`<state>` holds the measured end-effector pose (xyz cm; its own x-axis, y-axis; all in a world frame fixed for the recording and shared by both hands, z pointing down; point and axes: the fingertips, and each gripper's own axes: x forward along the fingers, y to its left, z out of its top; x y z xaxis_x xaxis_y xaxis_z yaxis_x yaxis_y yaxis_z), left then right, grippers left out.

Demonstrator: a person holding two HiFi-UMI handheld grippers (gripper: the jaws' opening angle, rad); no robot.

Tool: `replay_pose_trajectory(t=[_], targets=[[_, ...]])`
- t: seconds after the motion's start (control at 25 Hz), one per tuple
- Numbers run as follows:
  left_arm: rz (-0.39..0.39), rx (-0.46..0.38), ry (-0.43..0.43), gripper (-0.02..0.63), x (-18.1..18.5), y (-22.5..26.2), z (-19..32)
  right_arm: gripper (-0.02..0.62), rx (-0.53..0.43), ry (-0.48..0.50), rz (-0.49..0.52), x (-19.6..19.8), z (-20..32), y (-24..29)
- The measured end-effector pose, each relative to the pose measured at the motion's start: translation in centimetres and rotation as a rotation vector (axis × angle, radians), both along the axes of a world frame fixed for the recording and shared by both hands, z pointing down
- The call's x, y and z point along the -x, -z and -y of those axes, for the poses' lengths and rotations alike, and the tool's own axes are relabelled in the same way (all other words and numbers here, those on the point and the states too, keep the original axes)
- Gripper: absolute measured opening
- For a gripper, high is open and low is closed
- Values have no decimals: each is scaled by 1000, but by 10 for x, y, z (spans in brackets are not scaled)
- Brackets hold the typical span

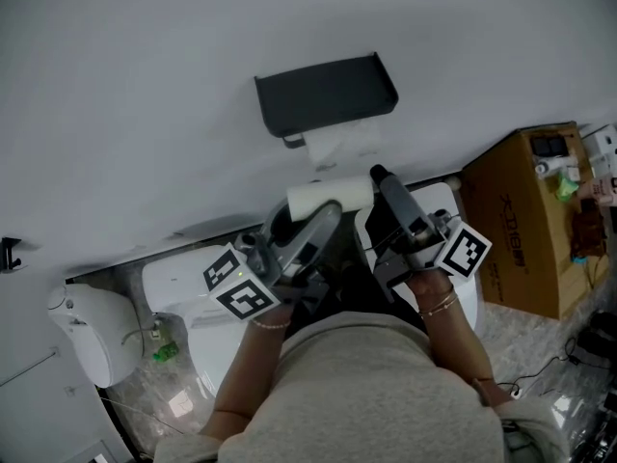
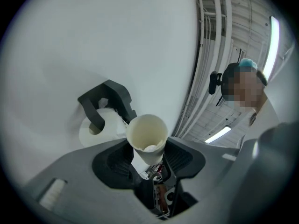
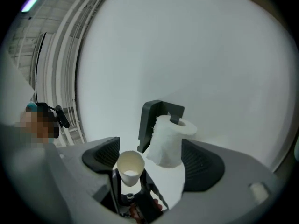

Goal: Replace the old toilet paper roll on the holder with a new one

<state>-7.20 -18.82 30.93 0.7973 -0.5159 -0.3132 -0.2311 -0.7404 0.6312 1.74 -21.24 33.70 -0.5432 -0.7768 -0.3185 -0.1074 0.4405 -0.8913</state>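
A black holder [image 1: 326, 95] hangs on the white wall, and a paper roll [image 1: 333, 148] with a loose tail sits under it. Just below, my left gripper [image 1: 323, 215] is shut on a cream-white, thin-walled tube [image 1: 328, 196] that lies crosswise. In the left gripper view the tube [image 2: 147, 136] stands end-on between the dark pads, with the holder [image 2: 105, 99] and its roll [image 2: 96, 125] beyond. My right gripper [image 1: 381, 177] is at the tube's right end. In the right gripper view its jaws stand wide apart. The tube [image 3: 130, 167] is low by the left jaw, and the roll [image 3: 170, 139] is straight ahead.
A white toilet cistern [image 1: 183, 283] stands under my arms. A cardboard box [image 1: 525, 220] with small items on top is at the right, a white rounded bin [image 1: 92, 331] at the left. A black hook [image 1: 10, 254] sticks from the wall at far left. Cables lie on the floor at the right.
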Motion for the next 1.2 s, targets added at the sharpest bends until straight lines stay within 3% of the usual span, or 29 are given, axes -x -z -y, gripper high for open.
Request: replay_pose_trajectory(t=[0.12, 0.28, 0.44, 0.56, 0.76, 0.96, 1.2], targets=[[-4, -20, -26, 209, -8, 8, 1, 416, -36, -47, -44, -11, -4, 11], [3, -40, -46, 209, -15, 15, 4, 364, -97, -96, -108, -19, -8, 28], [8, -74, -62, 209, -19, 23, 7, 205, -146, -104, -103, -23, -11, 43], [-1, -100, -78, 209, -19, 33, 7, 155, -173, -95, -96, -20, -13, 52], [-7, -131, -57, 209, -18, 44, 17, 62, -248, -96, -182, -16, -12, 68], [-20, -145, -12, 209, -15, 50, 25, 39, -295, -93, -258, -15, -10, 76], [-41, -159, 20, 209, -9, 56, 36, 6, -351, -75, -221, -10, -6, 90]])
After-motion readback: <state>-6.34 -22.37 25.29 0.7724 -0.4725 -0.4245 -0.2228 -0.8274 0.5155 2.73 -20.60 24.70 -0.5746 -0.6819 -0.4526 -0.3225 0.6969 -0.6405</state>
